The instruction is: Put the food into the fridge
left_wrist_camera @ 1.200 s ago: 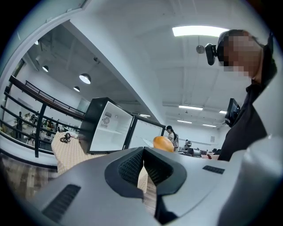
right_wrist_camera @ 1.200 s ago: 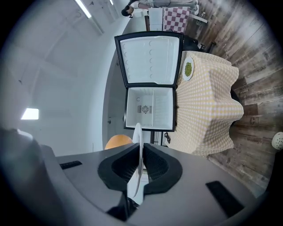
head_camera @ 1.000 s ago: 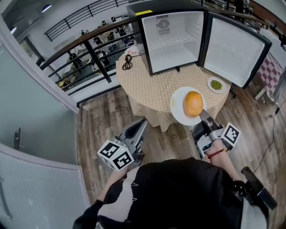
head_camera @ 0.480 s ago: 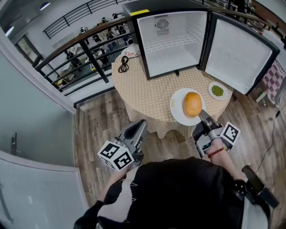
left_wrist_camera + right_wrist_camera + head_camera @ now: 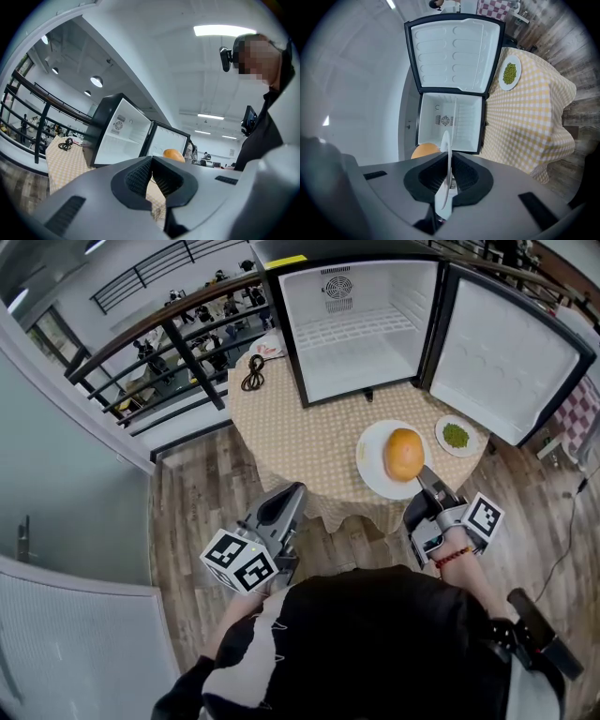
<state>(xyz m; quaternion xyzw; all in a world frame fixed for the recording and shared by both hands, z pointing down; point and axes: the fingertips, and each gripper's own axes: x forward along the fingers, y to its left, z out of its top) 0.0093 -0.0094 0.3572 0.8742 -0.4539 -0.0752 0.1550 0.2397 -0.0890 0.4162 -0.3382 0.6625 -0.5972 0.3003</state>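
An orange bun (image 5: 404,454) lies on a white plate (image 5: 373,468) held level over the front of the checked table (image 5: 309,427). My right gripper (image 5: 424,478) is shut on the plate's near rim. In the right gripper view the plate (image 5: 448,154) shows edge-on between the pads, with the bun (image 5: 423,151) to its left. The open fridge (image 5: 361,329) stands at the table's far side, empty, with its door (image 5: 506,343) swung right. My left gripper (image 5: 292,495) hangs shut and empty before the table's near edge. In the left gripper view its pads (image 5: 140,174) meet.
A small plate of green food (image 5: 456,436) sits on the table right of the bun. A black cable (image 5: 253,372) lies at the table's far left corner. A dark railing (image 5: 141,343) runs behind the table on the left. Wooden floor surrounds the table.
Both grippers have moved forward toward the table and fridge. The plate with the bun now sits further over the tabletop. The right gripper's hold on the rim is unchanged.
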